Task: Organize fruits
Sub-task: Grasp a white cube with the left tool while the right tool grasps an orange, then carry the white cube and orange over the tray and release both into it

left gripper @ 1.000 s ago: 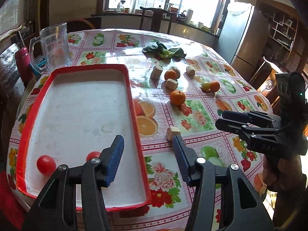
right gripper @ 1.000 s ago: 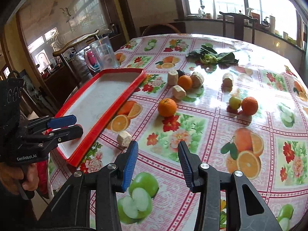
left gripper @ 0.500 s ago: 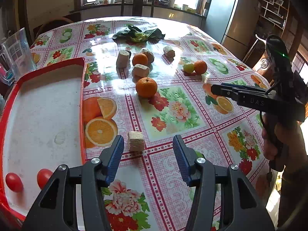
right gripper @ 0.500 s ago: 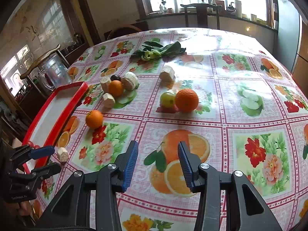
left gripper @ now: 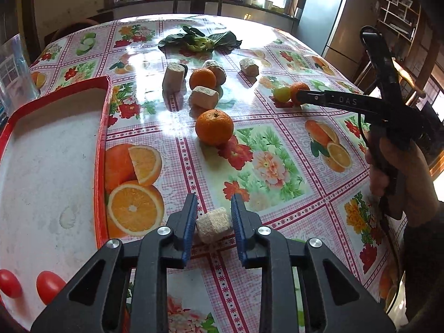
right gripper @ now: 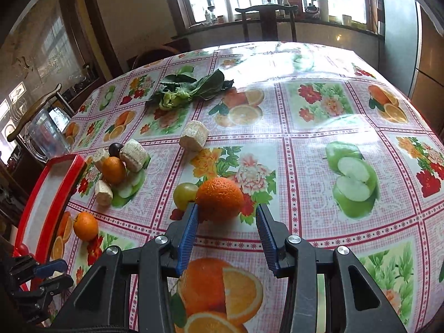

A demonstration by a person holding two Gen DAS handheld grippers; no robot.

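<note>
My left gripper [left gripper: 213, 211] is open around a small pale sugarcane chunk [left gripper: 214, 224] on the table, jaws close to both its sides. The red tray [left gripper: 100, 149] lies to its left with two red tomatoes [left gripper: 49, 285] in its near corner. My right gripper [right gripper: 226, 216] is open around an orange [right gripper: 219, 198]; its left finger is close to or touching it, the right one apart. A yellow-green fruit [right gripper: 185, 195] sits beside it. Another orange [left gripper: 214, 127] sits mid-table. A third orange [left gripper: 202, 78] lies among more sugarcane chunks [left gripper: 204, 97].
A bunch of leafy greens [left gripper: 199, 41] lies at the far side of the table. A clear plastic jug [left gripper: 14, 72] stands behind the tray. A dark plum [right gripper: 115, 148] sits among the chunks. A chair [right gripper: 266, 19] and windowsill clutter stand beyond the table.
My left gripper moved forward onto the sugarcane chunk and narrowed around it. My right gripper moved forward to straddle the far orange.
</note>
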